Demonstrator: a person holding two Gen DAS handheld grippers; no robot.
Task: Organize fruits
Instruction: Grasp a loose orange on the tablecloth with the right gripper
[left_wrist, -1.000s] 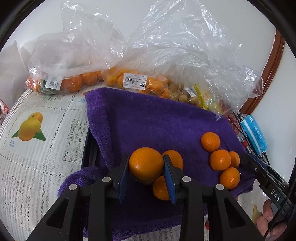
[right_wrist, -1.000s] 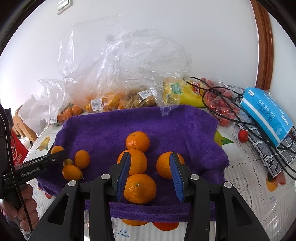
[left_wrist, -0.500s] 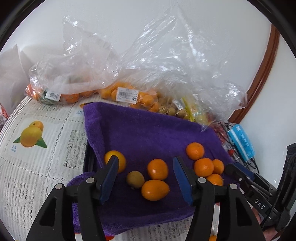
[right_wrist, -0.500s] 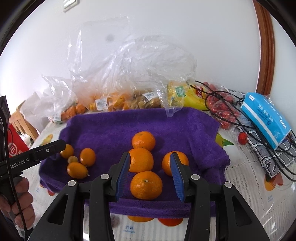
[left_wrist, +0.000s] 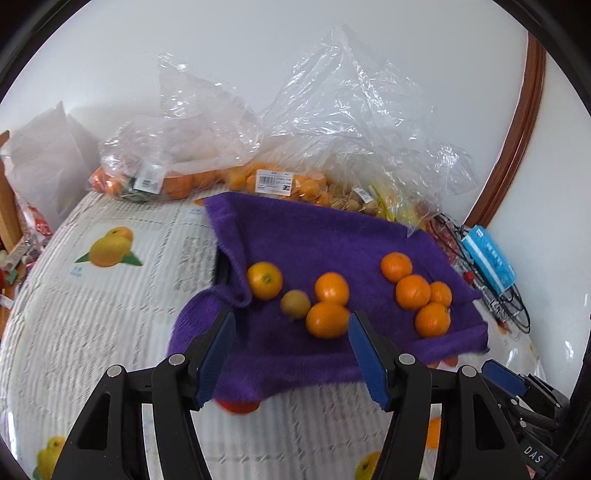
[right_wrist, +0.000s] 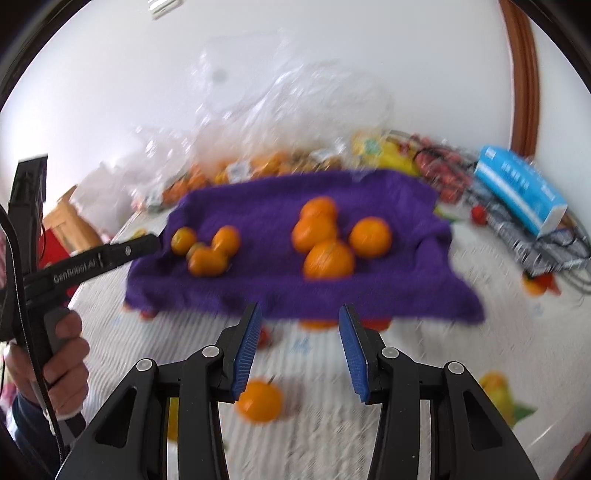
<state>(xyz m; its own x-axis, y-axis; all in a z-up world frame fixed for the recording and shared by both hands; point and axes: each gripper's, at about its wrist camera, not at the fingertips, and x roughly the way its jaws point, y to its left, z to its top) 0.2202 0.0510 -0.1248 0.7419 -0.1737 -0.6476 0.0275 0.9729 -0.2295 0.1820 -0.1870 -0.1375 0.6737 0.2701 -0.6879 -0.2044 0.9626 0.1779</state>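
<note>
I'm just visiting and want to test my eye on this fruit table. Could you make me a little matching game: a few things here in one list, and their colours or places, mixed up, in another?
Things:
1. towel
2. tissue pack
3. dull greenish-brown fruit
4. left gripper

Descriptions:
A. open, holding nothing
B. purple, spread under the loose fruit
C. blue, off the towel's right side
D. on the towel, among three oranges

Pairs: 1-B, 2-C, 3-D, 4-A
</note>
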